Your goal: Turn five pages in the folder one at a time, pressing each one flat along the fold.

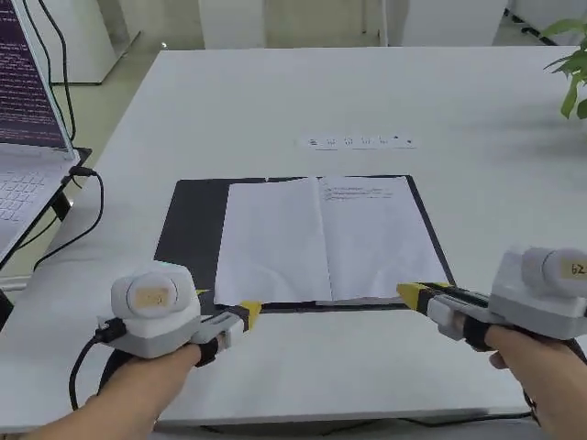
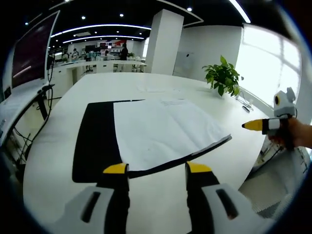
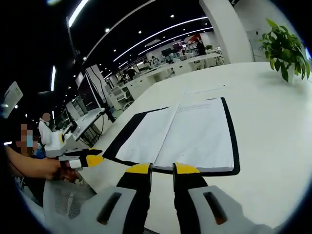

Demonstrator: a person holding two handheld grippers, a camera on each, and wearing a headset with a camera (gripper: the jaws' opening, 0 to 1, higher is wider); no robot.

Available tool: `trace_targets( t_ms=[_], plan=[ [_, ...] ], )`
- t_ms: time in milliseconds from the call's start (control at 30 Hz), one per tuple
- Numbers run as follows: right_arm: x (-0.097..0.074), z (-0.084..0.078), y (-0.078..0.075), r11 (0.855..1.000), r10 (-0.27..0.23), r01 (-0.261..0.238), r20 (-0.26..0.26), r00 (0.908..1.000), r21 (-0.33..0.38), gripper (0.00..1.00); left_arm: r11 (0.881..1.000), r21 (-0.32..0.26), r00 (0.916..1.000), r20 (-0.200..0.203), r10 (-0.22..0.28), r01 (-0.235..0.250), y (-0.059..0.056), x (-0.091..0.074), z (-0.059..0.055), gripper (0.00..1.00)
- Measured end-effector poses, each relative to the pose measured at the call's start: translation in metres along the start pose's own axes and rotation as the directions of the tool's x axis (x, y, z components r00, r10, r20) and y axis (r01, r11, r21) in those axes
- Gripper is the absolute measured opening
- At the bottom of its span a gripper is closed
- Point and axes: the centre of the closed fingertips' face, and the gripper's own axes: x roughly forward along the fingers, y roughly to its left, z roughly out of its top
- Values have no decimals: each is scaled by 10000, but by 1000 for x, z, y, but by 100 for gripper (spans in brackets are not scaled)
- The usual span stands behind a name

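The folder (image 1: pixel 188 229) lies open on the white table, with a black cover and white pages (image 1: pixel 275 238) spread on both sides of the fold (image 1: pixel 323 238); the right page (image 1: pixel 381 234) has faint print at its top. My left gripper (image 1: pixel 249 313) hovers just off the folder's near left corner, open and holding nothing; its own view has the folder (image 2: pixel 97 136) ahead of the gripper (image 2: pixel 157 168). My right gripper (image 1: pixel 413 293) hangs at the near right corner, with its jaws a little apart and empty. In its view the gripper (image 3: pixel 162 168) points at the folder's near edge (image 3: pixel 195 168).
A laptop (image 1: pixel 23 137) with a cable (image 1: pixel 87 197) sits at the table's left edge. A strip of small markings (image 1: pixel 358 142) lies beyond the folder. A green plant (image 1: pixel 573 64) stands at the far right. The table's front edge (image 1: pixel 321 417) runs close to my hands.
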Motion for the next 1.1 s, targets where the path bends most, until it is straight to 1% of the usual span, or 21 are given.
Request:
trace_targets(
  t_ms=[100, 167, 267, 333, 400, 467, 567, 633, 700, 800, 967, 1033, 1100],
  plan=[
    [-7, 1, -3, 9993, -64, 61, -88, 9999, -361, 20, 9998, -189, 10000, -1, -12, 12, 1, -10, 5, 50],
    [-11, 3, -3, 9990, -47, 43, -92, 9999, -440, 22, 9995, -298, 9999, 29, -113, 114, 0, -15, 10, 53],
    [-18, 9, -4, 9961, -116, 118, 25, 9999, -870, 24, 9996, -220, 9997, 146, -190, 193, -2, -25, 20, 58],
    [-21, 10, -4, 9954, -172, 175, 39, 9998, -941, 26, 9995, -210, 9996, 185, -222, 226, -4, -30, 24, 59],
    [-23, 12, -6, 9947, -237, 245, 97, 9997, -996, 27, 9998, -83, 9995, 260, -205, 207, -5, -36, 28, 60],
    [-26, 13, -7, 9945, -240, 252, 124, 9996, -1017, 29, 9998, -15, 9995, 252, -194, 195, -5, -41, 31, 62],
    [-30, 16, -7, 9948, -259, 280, 225, 9994, -982, 34, 9998, -14, 9993, 334, -184, 184, -8, -49, 38, 64],
    [-34, 16, -8, 9947, -250, 272, 226, 9994, -989, 39, 9999, -5, 9993, 363, -117, 117, -6, -53, 41, 66],
    [-38, 16, -11, 9942, -303, 331, 286, 9991, -1022, 43, 10000, 8, 9996, 284, -79, 79, -7, -57, 42, 69],
    [-43, 16, -15, 9940, -413, 443, 315, 9986, -997, 49, 10000, 20, 9995, 308, -39, 38, -9, -63, 43, 74],
    [-50, 18, -26, 9912, -723, 765, 427, 9965, -1083, 61, 9990, 431, 9998, 176, 95, -102, -13, -70, 39, 82],
    [-53, 20, -28, 9902, -777, 824, 448, 9960, -1128, 65, 9990, 447, 9999, 139, 92, -98, -16, -74, 38, 84],
    [-54, 20, -30, 9893, -831, 880, 458, 9955, -1165, 69, 9985, 526, 9999, 95, 143, -148, -16, -75, 36, 86]
  ],
)
